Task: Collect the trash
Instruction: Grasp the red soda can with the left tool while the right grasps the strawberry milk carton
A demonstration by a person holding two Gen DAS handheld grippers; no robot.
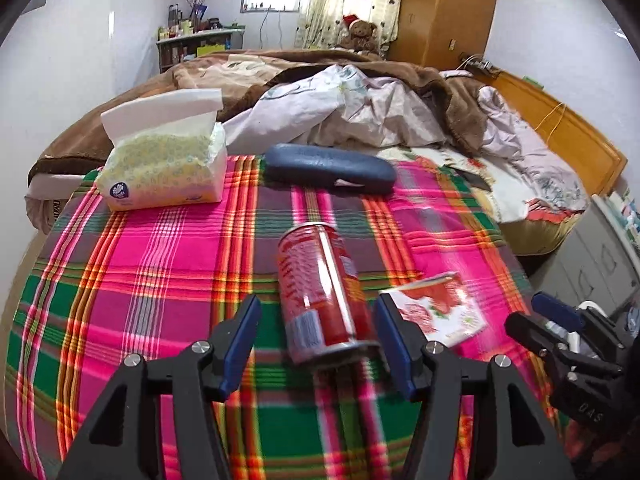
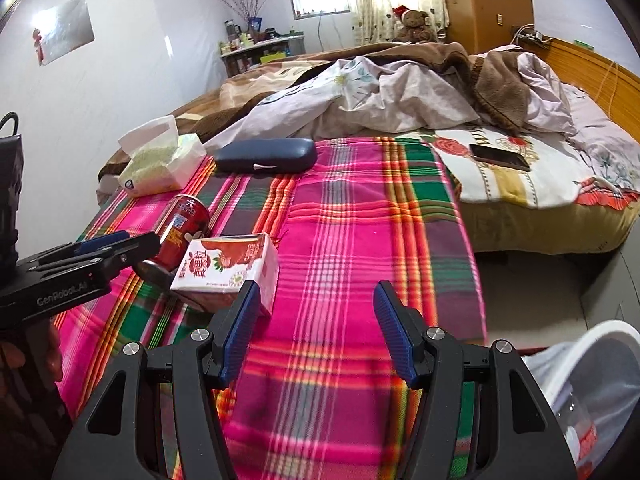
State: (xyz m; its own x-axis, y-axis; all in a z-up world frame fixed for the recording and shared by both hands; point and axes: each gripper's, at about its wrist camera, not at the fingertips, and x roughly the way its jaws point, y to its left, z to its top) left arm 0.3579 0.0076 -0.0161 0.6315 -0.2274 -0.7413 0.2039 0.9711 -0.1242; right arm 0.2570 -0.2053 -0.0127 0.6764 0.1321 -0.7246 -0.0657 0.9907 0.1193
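Note:
A red drink can [image 1: 320, 292] lies on its side on the plaid cloth [image 1: 160, 280], pointing away from me. My left gripper [image 1: 318, 344] is open around the can's near end, with a clear gap at the left pad and the right pad close to it. A red-and-white drink carton [image 2: 228, 264] lies right of the can [image 2: 180, 228]. My right gripper [image 2: 316, 328] stands open and empty, its left finger just in front of the carton's corner. The left gripper [image 2: 136, 242] shows at the left edge of the right wrist view. A white lined bin [image 2: 580, 380] is at the lower right.
A tissue pack [image 1: 164, 168] and a dark blue glasses case [image 1: 332, 168] sit at the far end of the cloth. A phone [image 2: 500, 156] lies on the flowered sheet, with rumpled blankets [image 2: 400, 92] behind. The cloth's right edge drops to the floor [image 2: 540, 280].

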